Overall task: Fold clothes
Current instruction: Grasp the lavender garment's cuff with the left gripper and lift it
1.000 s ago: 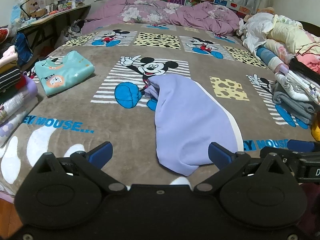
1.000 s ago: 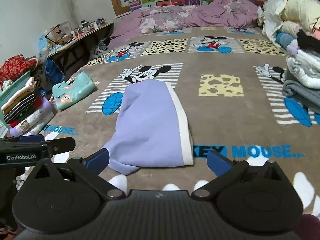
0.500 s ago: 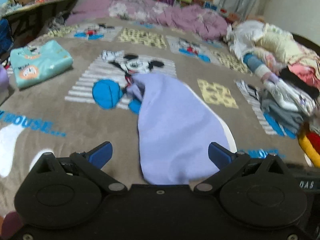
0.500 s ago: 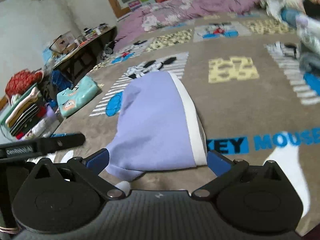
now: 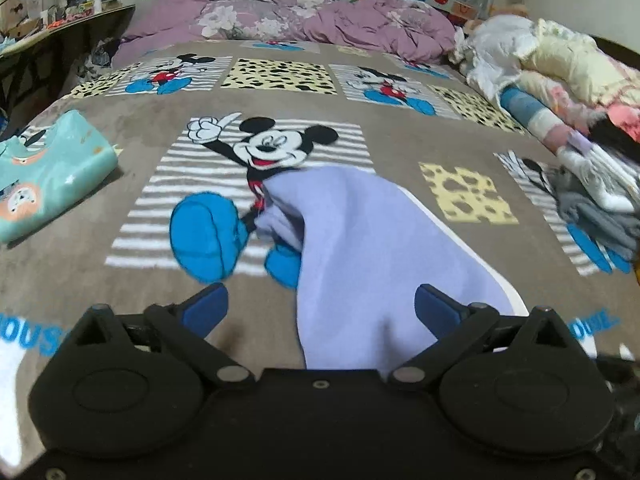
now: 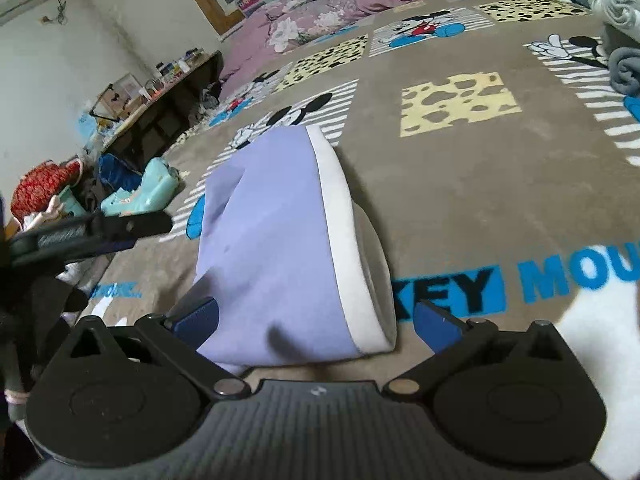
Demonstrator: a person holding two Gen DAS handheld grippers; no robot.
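Note:
A lavender garment (image 5: 360, 248) with a white band along its right edge lies partly folded on the brown Mickey Mouse blanket (image 5: 120, 152). My left gripper (image 5: 320, 308) is open, its near end of the garment lying between the blue fingertips. In the right wrist view the same garment (image 6: 276, 248) shows its white band (image 6: 344, 240). My right gripper (image 6: 316, 320) is open over the garment's near edge. The left gripper's body (image 6: 88, 228) shows at the left of that view.
A folded teal shirt (image 5: 44, 176) lies at the left. A pile of unfolded clothes (image 5: 560, 92) fills the bed's right side. A purple duvet (image 5: 320, 20) lies at the back. A desk (image 6: 160, 100) and stacked clothes (image 6: 44, 184) stand left of the bed.
Both grippers have moved forward and lower toward the garment's near edge. Its end now lies between each pair of fingers. Both stay open.

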